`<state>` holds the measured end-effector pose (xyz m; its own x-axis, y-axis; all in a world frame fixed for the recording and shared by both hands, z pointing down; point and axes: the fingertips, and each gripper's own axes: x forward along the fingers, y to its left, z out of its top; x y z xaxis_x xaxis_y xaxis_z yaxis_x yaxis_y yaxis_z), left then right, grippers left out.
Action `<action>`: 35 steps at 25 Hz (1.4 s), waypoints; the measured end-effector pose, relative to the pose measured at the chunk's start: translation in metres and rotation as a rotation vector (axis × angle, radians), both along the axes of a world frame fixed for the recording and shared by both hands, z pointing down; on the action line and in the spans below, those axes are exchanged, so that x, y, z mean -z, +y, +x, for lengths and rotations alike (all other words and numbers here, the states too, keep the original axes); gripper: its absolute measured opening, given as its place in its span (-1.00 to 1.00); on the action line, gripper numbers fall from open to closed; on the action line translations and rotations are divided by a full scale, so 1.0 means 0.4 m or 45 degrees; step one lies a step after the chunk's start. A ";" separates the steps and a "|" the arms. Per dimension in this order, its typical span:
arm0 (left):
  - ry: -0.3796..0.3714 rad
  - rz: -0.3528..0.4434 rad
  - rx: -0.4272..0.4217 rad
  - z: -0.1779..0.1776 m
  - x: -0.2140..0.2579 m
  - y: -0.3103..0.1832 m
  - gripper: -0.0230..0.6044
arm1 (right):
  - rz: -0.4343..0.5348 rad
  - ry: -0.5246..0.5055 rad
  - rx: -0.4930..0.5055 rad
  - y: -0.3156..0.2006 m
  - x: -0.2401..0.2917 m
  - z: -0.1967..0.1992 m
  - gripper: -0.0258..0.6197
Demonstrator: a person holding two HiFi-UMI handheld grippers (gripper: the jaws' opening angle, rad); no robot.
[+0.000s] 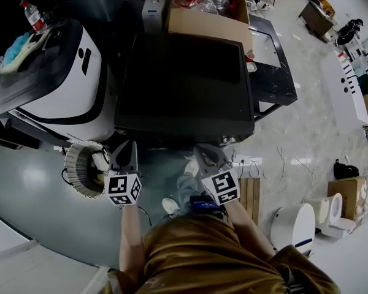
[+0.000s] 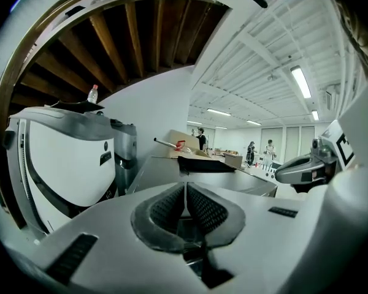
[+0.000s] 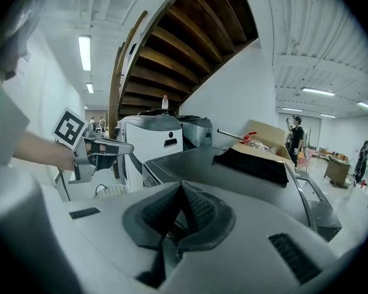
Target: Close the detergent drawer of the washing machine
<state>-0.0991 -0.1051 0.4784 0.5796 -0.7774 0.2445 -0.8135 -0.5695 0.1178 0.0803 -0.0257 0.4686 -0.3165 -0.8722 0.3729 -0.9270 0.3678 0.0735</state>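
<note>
The dark washing machine (image 1: 184,84) stands in the middle of the head view, seen from above; its front face and detergent drawer are hidden under the top's near edge. My left gripper (image 1: 126,146) and right gripper (image 1: 202,150) hover side by side just before that edge, touching nothing. In the left gripper view the left gripper (image 2: 185,186) has its ribbed pads pressed together with nothing between them. The right gripper (image 3: 181,186) is likewise shut and empty, and points over the washing machine (image 3: 233,170). Each gripper appears in the other's view: left gripper (image 3: 110,147), right gripper (image 2: 302,168).
A white machine (image 1: 55,84) with a bottle (image 1: 34,16) on top stands left of the washer. An open cardboard box (image 1: 208,14) sits behind it. On the floor are a round ribbed basket (image 1: 80,169), a wooden pallet (image 1: 250,195), a white bin (image 1: 294,225) and cables. People stand far off.
</note>
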 end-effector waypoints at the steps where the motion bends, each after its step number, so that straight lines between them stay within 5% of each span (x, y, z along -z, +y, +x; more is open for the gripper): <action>1: 0.006 0.004 0.002 -0.003 0.009 0.005 -0.81 | 0.013 -0.005 -0.001 0.004 0.008 -0.004 -0.88; 19: 0.049 0.112 0.044 -0.026 0.117 0.103 -0.84 | 0.091 -0.002 0.014 0.084 0.056 -0.007 -0.88; 35: 0.033 0.097 0.093 -0.023 0.111 0.128 -0.84 | 0.082 0.005 0.027 0.111 0.051 0.018 -0.88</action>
<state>-0.1085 -0.0537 0.4341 0.5264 -0.8333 0.1687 -0.8502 -0.5172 0.0982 0.0875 0.0187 0.4482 -0.3335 -0.8878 0.3172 -0.9188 0.3814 0.1014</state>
